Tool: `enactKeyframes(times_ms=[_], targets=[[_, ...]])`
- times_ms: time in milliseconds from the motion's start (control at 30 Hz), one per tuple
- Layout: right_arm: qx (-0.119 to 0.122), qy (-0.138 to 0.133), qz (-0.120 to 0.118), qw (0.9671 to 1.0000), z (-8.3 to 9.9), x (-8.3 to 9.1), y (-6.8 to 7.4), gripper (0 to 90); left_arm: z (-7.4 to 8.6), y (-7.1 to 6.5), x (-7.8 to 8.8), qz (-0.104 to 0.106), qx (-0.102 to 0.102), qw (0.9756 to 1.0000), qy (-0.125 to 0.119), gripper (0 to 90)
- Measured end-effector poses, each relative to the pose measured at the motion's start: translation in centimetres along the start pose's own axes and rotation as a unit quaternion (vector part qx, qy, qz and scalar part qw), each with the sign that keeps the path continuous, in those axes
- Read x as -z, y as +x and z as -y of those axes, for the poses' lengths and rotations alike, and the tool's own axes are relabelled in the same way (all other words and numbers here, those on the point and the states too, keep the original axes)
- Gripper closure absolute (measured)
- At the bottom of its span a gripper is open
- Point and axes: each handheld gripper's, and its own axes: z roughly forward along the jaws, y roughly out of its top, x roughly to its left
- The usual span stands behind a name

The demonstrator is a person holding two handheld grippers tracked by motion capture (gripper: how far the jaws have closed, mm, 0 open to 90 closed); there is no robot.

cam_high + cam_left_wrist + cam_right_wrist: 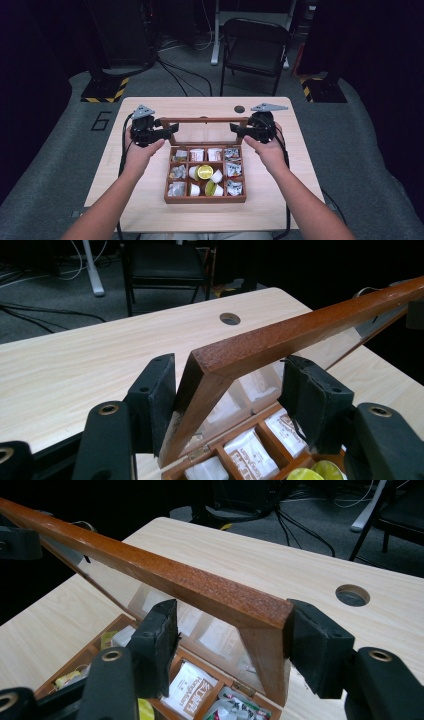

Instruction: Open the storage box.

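From my seat, the box's (205, 199) front cells sit clear in the high view; the gripper views cut them off at the bottom edge. Packet print too small to read. The glass pane in the lid (205, 121) blurs what lies behind it.

Left gripper (167, 131): jaws part-open astride the lid's left corner (207, 365); one pad touches the frame, the other stands just off.

Right gripper (240, 129): jaws part-open around the right corner (270, 615); far pad on the wood, near pad apart.

Count: one box mid-table (150, 195), lid raised upright; nine compartments, three by three; two yellow-topped pods (205, 172).
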Motion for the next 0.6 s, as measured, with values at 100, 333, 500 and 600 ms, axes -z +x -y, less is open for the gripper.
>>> enactKeyframes(times_ms=[100,333,500,600], targets=[[0.002,-0.002,0.002,1.0,-0.2,-0.4,-0.2,38.7,0.0,0.2,-0.4,0.002,0.011,0.9999,-0.009,38.8],[0.001,0.002,0.003,1.0,-0.1,-1.6,-0.9,38.0,0.4,0.8,-1.5,0.001,0.018,0.9997,-0.017,37.7],[0.001,0.003,0.003,1.0,0.6,-2.5,-1.2,37.9,1.1,1.2,-2.2,0.01,0.025,0.9994,-0.019,37.2],[0.0,0.004,0.001,1.0,1.1,-3.0,-1.4,37.5,1.7,1.4,-2.6,0.008,0.028,0.9995,-0.015,37.2]])
